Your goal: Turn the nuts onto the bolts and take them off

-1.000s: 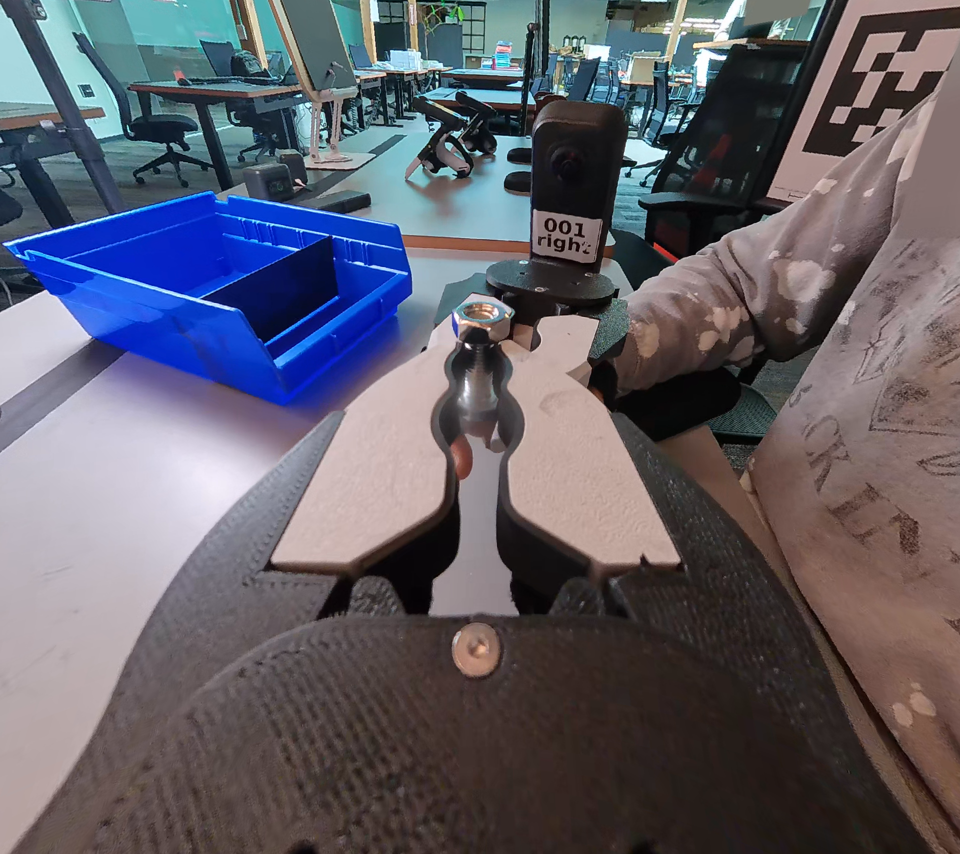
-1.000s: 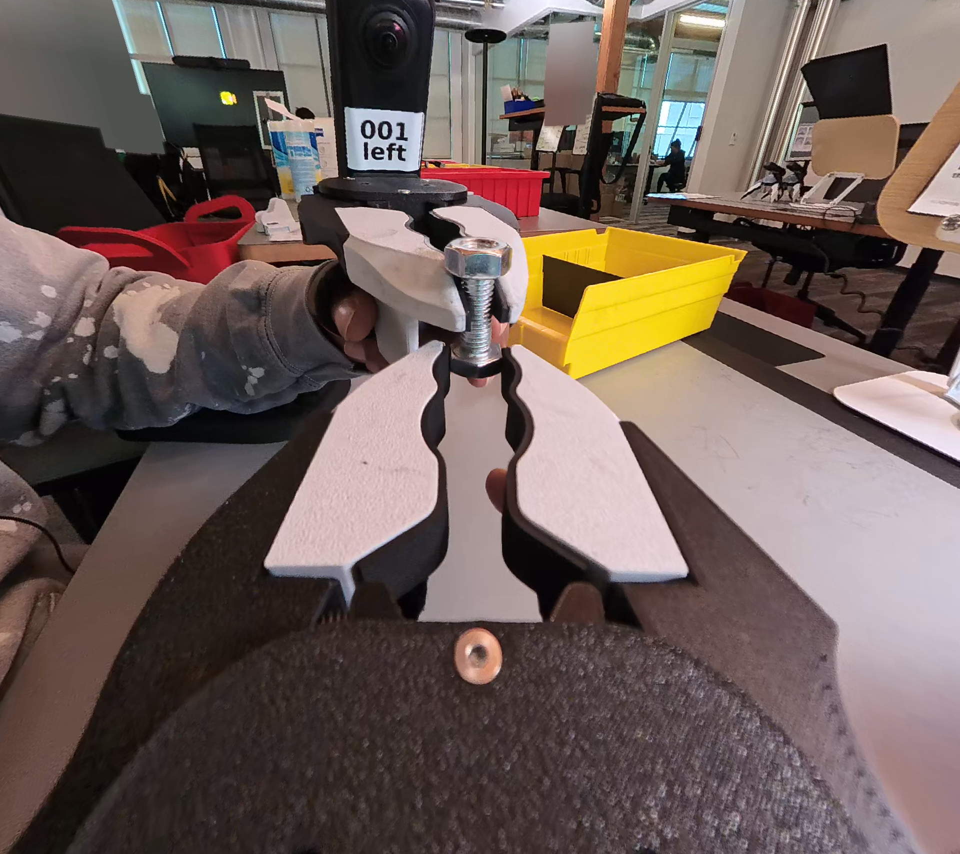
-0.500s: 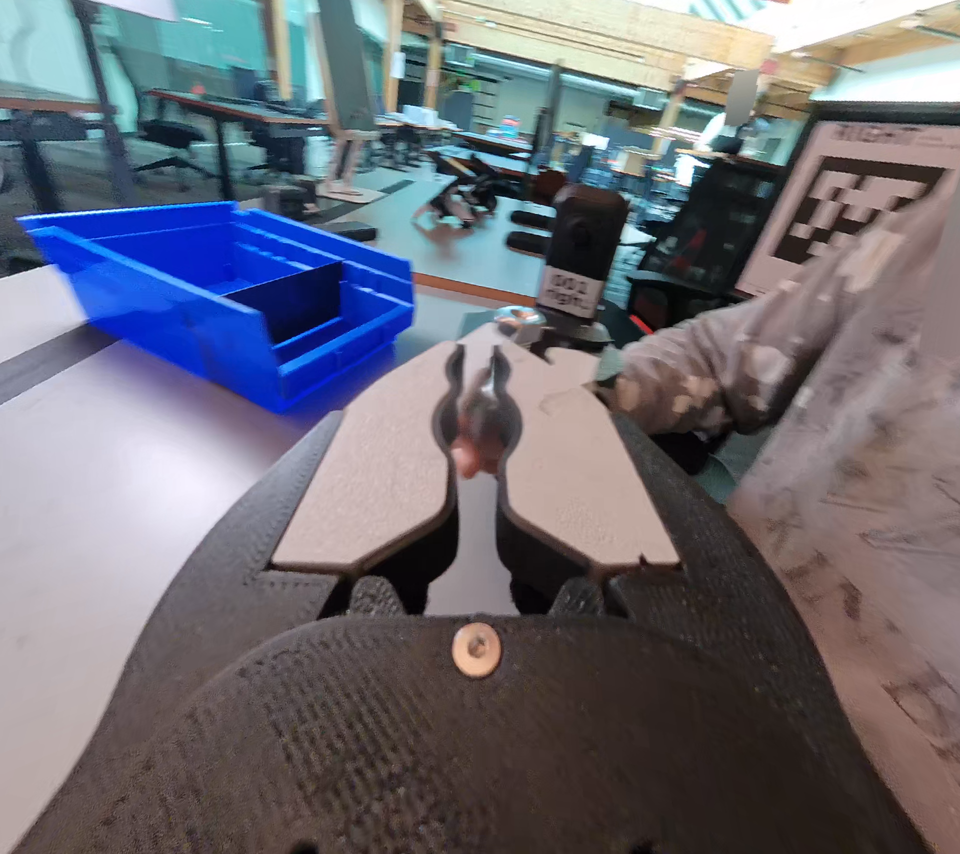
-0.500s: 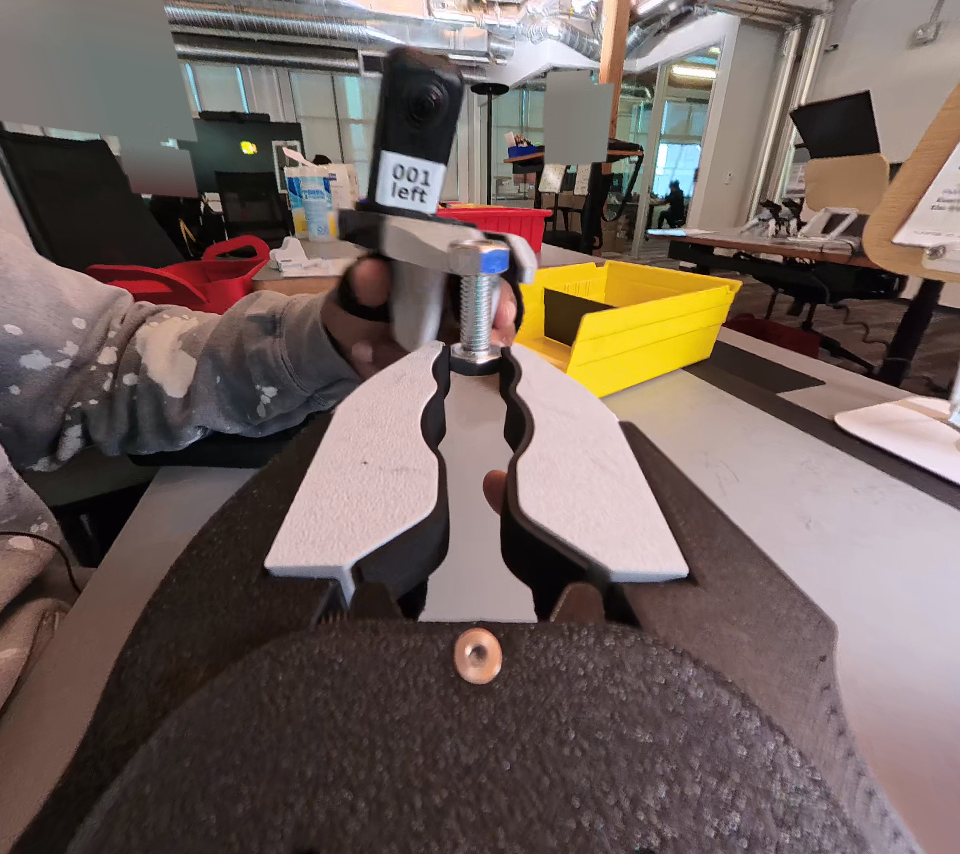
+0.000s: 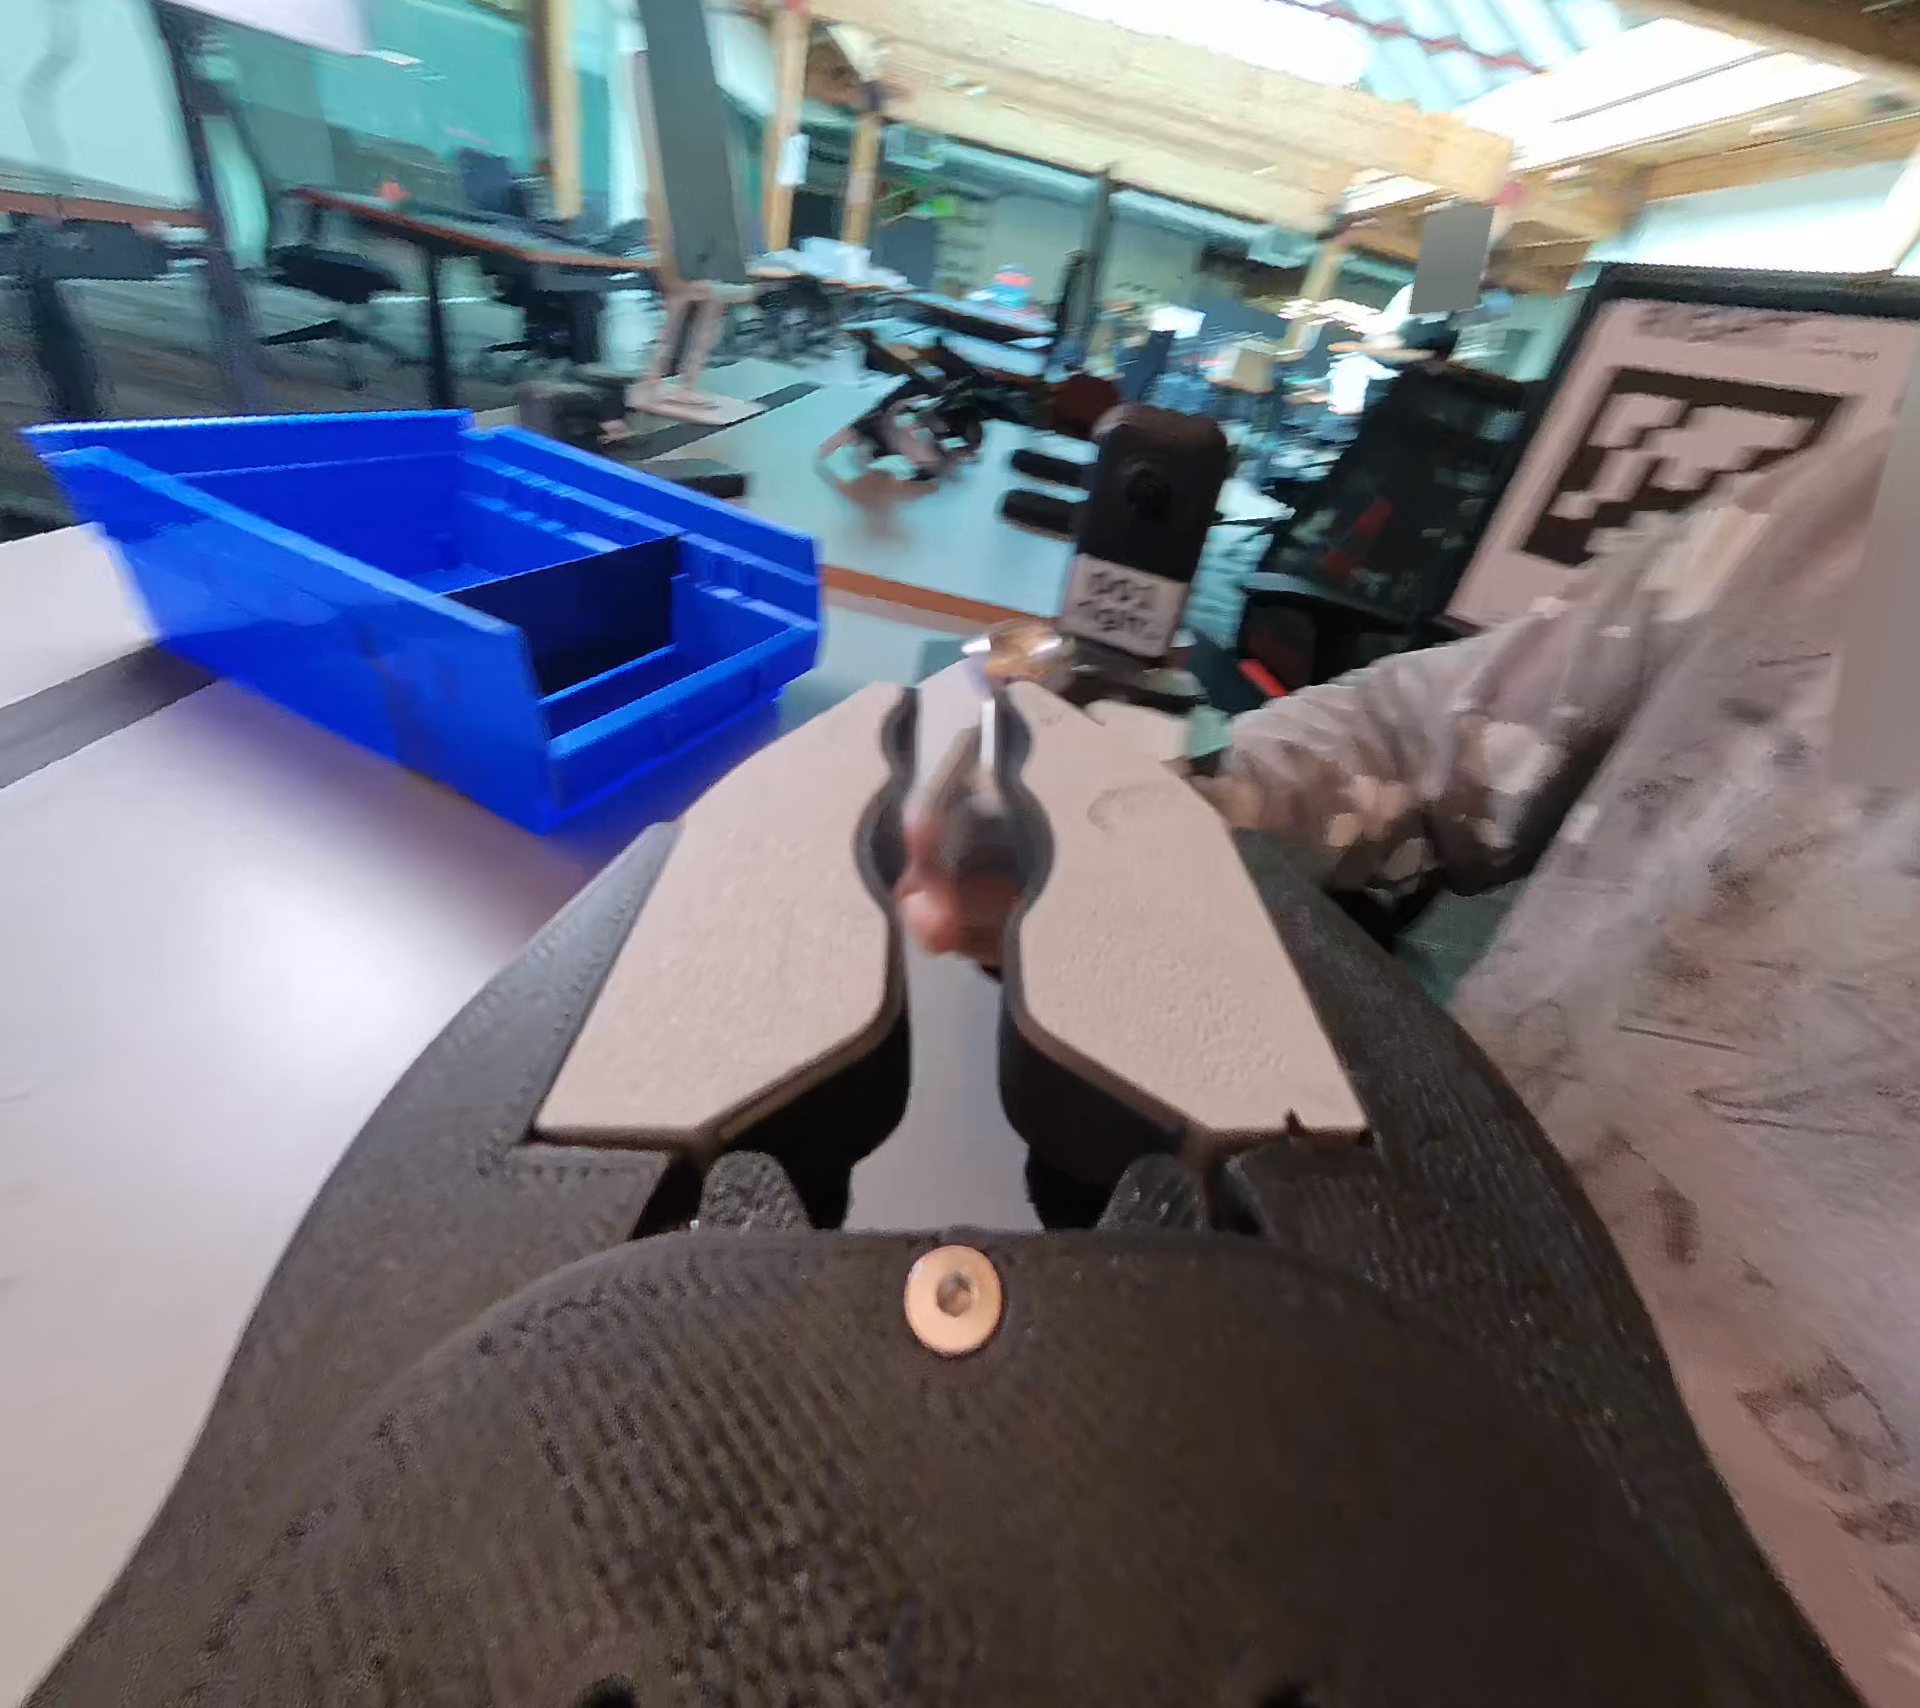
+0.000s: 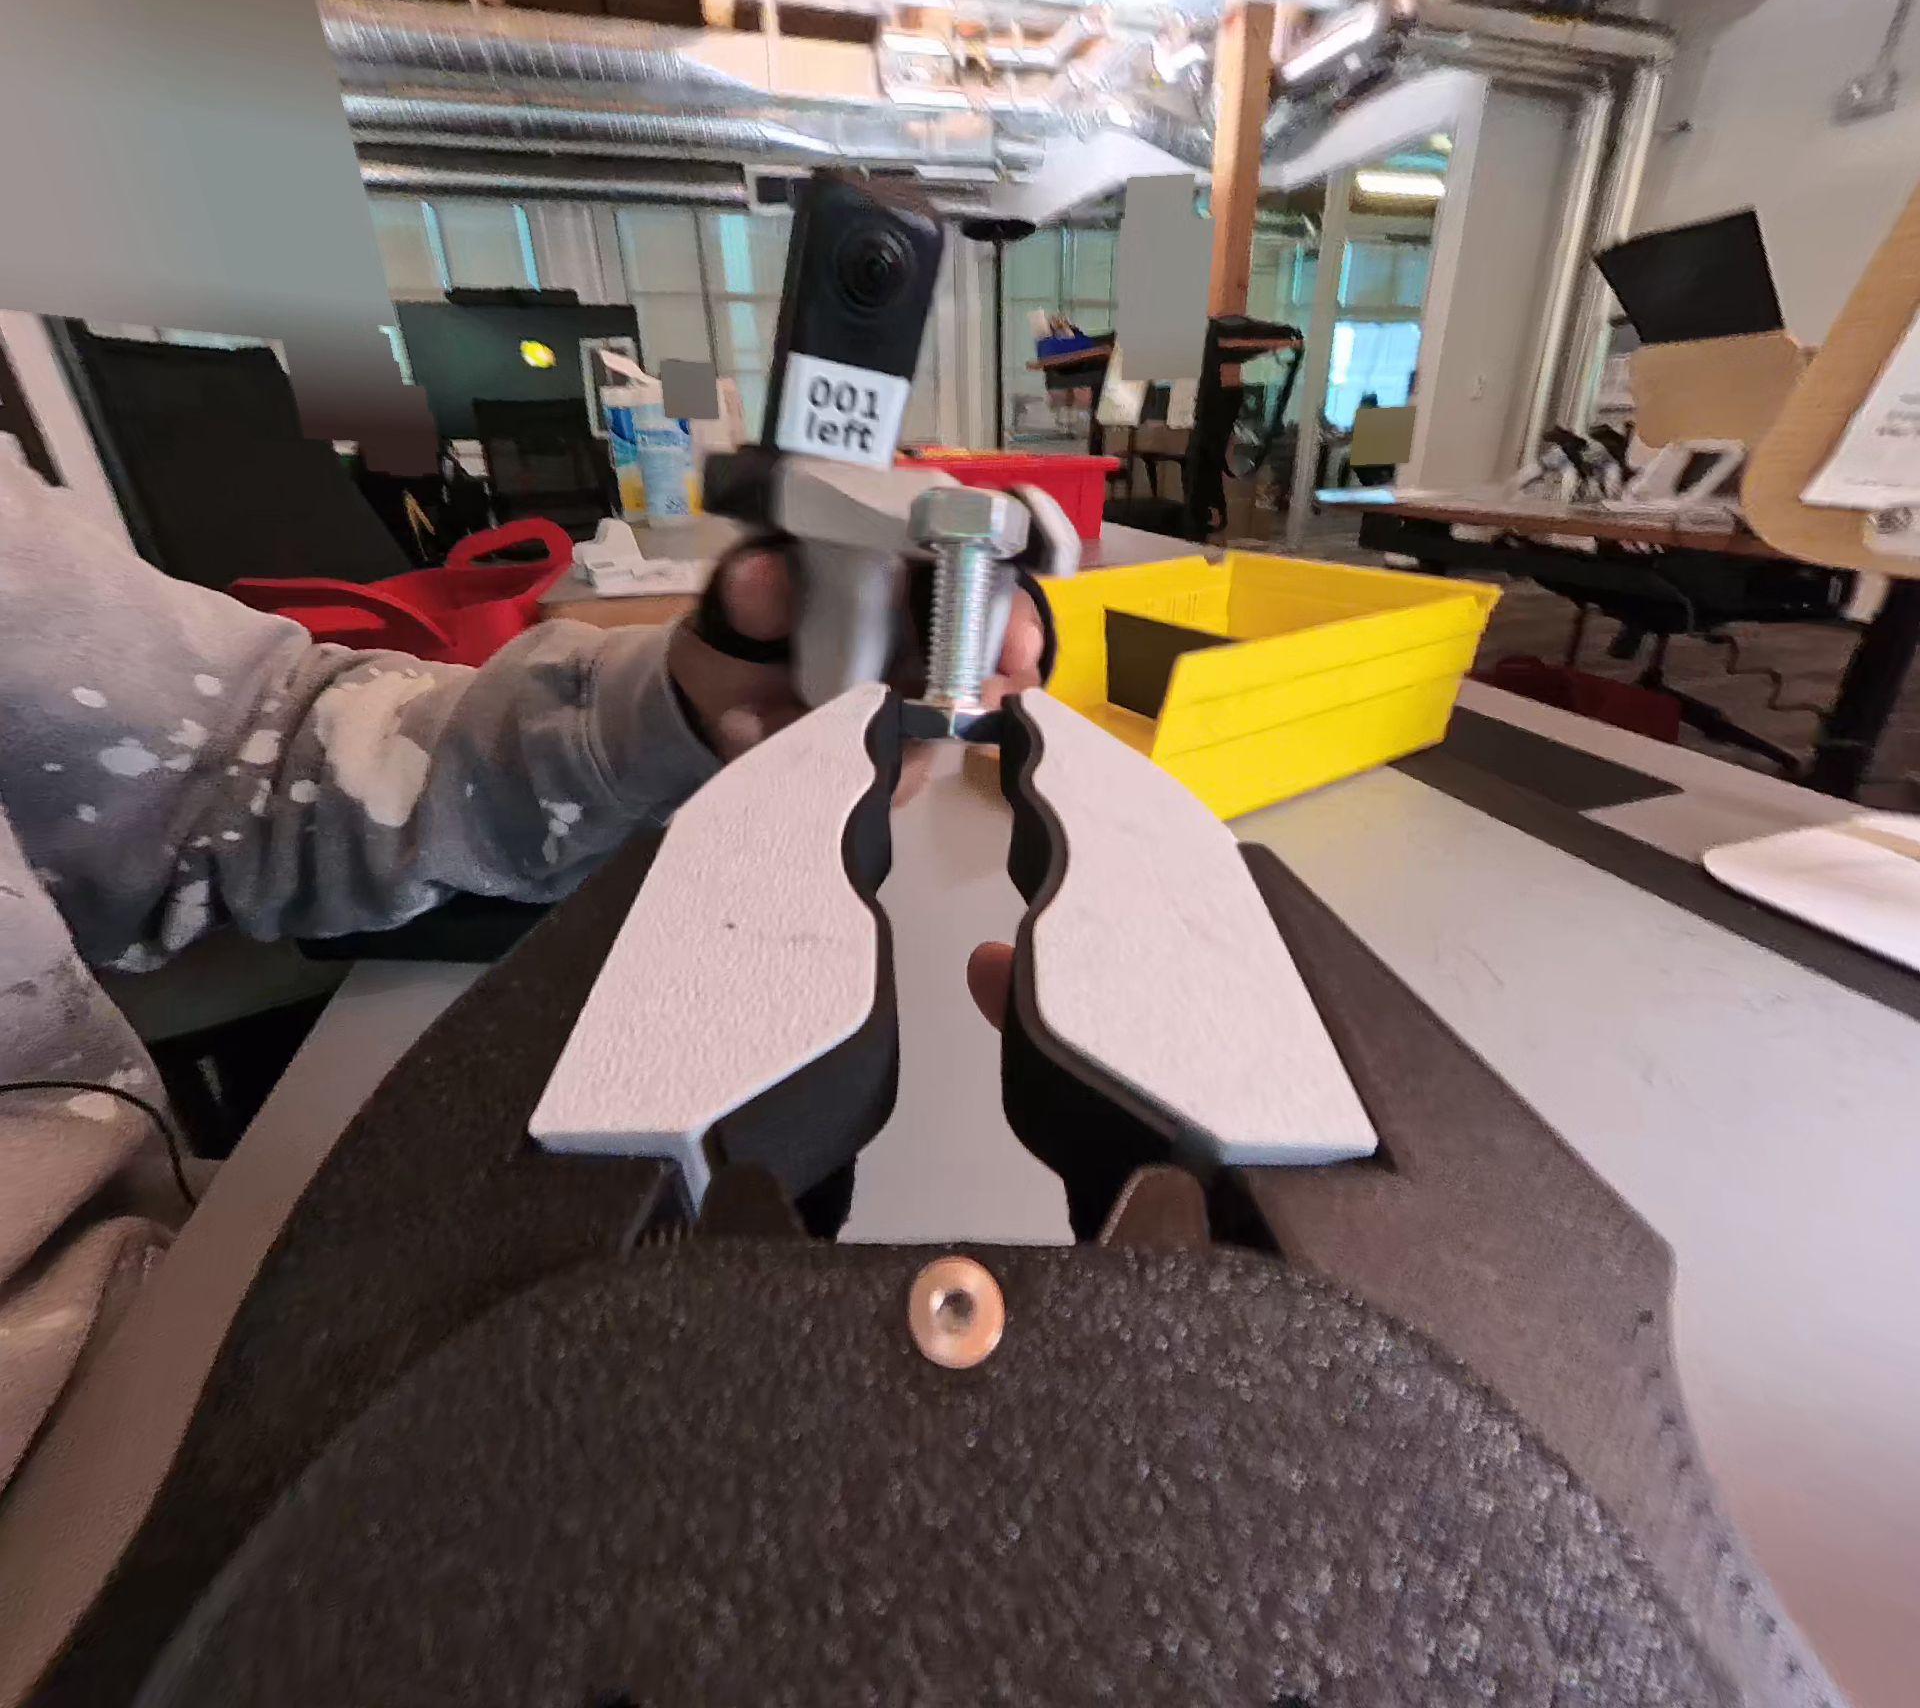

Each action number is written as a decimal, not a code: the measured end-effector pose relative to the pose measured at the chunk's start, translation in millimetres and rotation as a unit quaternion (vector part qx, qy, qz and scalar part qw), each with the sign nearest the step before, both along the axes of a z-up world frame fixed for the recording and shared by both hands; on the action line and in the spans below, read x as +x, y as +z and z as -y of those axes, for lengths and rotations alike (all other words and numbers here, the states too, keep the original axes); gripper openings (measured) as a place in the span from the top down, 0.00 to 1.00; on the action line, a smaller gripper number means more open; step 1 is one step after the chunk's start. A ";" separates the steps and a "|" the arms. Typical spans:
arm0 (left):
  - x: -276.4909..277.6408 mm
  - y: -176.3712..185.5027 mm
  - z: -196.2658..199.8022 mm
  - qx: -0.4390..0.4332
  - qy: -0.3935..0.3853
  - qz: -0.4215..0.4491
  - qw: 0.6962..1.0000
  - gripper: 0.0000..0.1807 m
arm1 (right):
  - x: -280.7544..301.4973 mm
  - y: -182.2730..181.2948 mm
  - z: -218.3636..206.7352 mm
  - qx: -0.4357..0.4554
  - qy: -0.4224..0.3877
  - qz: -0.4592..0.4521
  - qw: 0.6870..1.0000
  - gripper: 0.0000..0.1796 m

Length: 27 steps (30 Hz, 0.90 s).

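A silver bolt (image 6: pixel 958 624) stands upright between my two grippers above the grey table (image 6: pixel 1558 983). My left gripper (image 5: pixel 961 723) is shut on the bolt's hex head (image 6: pixel 966 520), which sits blurred in the finger notch in the left wrist view (image 5: pixel 966 827). My right gripper (image 6: pixel 951 716) is shut on the nut (image 6: pixel 951 723) at the bolt's lower end. In the left wrist view the nut (image 5: pixel 1013 650) is a blurred glint at the far end of the shaft. The left view is motion-blurred.
A blue bin (image 5: pixel 416 578) with a divider sits on the table to the left. A yellow bin (image 6: pixel 1299 650) sits behind the bolt at right, and a red basket (image 6: pixel 468 588) at left. The person's speckled grey sleeve (image 6: pixel 312 775) crosses in front. A white base plate (image 6: pixel 1829 889) lies at far right. Less than 4 cm separates the two grippers' tips.
Both grippers have tilted upward, so more ceiling shows. The left gripper has rolled to one side about the bolt. Both grips have held.
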<state>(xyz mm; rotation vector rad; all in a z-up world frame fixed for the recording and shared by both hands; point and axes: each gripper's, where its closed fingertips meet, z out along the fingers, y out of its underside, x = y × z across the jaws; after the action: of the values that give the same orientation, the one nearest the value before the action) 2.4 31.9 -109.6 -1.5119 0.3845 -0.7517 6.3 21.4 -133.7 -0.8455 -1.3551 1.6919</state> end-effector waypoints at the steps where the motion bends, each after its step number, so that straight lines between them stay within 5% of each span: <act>1: -6.8 -4.1 -3.9 -0.003 0.026 -0.017 1.000 0.94 | 2.0 3.4 0.7 -0.004 0.006 -0.009 1.000 0.90; 8: 12.1 3.5 6.9 0.014 -0.033 0.005 0.999 0.89 | -1.3 -0.2 1.2 -0.002 -0.002 0.002 1.000 0.90; 27: 0.2 1.0 2.0 0.010 -0.010 0.006 1.000 0.91 | 9.6 9.5 15.7 0.002 0.040 -0.032 0.999 0.90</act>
<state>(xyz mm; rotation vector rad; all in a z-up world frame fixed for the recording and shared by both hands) 2.7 29.9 -108.6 -1.4867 0.3966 -0.7709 15.9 5.7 -124.1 -0.7369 -1.3639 1.7629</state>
